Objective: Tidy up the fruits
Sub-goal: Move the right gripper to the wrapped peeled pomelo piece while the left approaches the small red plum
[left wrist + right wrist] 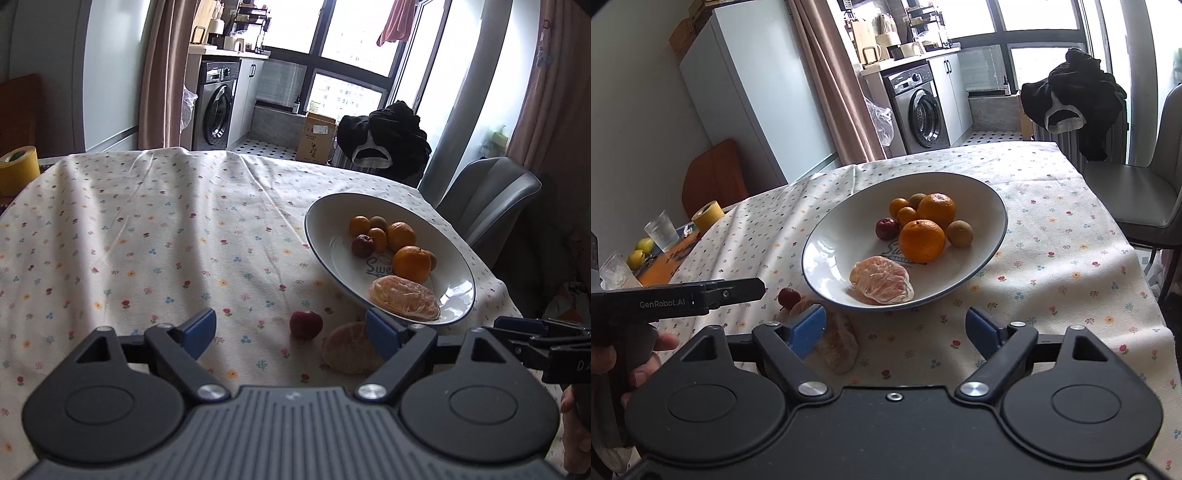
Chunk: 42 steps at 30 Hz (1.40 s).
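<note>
You had a white bowl (pixel 827 236) with dark blue rim, two orange mandarins (pixel 921 240), a dark red fruit (pixel 886 228). Tablecloth (pixel 147 229): cream, small multicoloured flowers. Hand-held gripper (pixel 291 334) black, its pads (pixel 201 332) blue.

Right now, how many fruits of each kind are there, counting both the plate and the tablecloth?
Whole oranges, on the plate: 2
Small orange citrus fruits, on the plate: 2
Small greenish-brown fruits, on the plate: 2
Small red fruits, one on the plate, one on the tablecloth: 2
Peeled citrus pieces, one on the plate, one on the tablecloth: 2
Total: 10
</note>
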Available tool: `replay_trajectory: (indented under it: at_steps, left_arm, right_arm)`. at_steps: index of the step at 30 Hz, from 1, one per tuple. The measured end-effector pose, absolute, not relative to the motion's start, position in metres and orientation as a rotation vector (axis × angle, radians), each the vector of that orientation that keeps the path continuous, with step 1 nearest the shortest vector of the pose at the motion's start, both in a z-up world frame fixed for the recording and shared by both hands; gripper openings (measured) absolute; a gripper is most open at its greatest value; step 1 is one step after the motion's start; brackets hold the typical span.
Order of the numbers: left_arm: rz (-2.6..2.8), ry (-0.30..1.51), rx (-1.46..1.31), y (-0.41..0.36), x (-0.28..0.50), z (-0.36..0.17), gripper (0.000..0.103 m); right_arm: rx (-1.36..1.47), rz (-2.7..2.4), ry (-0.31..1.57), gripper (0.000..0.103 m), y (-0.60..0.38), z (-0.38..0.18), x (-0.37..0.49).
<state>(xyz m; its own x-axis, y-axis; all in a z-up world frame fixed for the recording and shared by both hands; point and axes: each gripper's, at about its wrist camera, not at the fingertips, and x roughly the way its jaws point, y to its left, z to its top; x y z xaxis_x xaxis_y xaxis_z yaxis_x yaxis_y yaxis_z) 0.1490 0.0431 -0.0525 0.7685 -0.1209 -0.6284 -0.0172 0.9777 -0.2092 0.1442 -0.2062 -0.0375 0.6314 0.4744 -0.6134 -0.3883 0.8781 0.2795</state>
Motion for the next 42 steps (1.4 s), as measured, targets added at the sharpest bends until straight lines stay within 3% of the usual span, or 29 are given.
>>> replay_trajectory:
  at_steps: [12,25,30,32,36,38,42]
  left_arm:
    - [-0.024,0.708,-0.233,0.059,0.129,-0.06,0.088]
    - [-0.011,0.713,-0.268,0.07,0.117,-0.062,0.088]
    - [-0.01,0.719,-0.279,0.071,0.116,-0.065,0.088]
    - [-0.012,0.719,-0.281,0.071,0.115,-0.065,0.088]
    - [-0.014,0.72,-0.284,0.071,0.115,-0.066,0.088]
    - [-0.016,0.721,-0.285,0.071,0.116,-0.067,0.088]
    - [-0.016,0.724,-0.288,0.071,0.117,-0.068,0.088]
  right_arm:
    - [0.101,0.572,0.795,0.091,-0.178,-0.05,0.144]
    - [0.037,0.6,0.819,0.079,-0.15,-0.062,0.151]
    - [0.039,0.608,0.829,0.063,-0.149,-0.065,0.152]
    - [0.038,0.622,0.837,0.051,-0.149,-0.066,0.151]
    - [0.023,0.64,0.846,0.045,-0.148,-0.064,0.145]
    - [0.027,0.657,0.863,0.036,-0.148,-0.063,0.144]
    - [0.033,0.703,0.897,0.033,-0.147,-0.061,0.139]
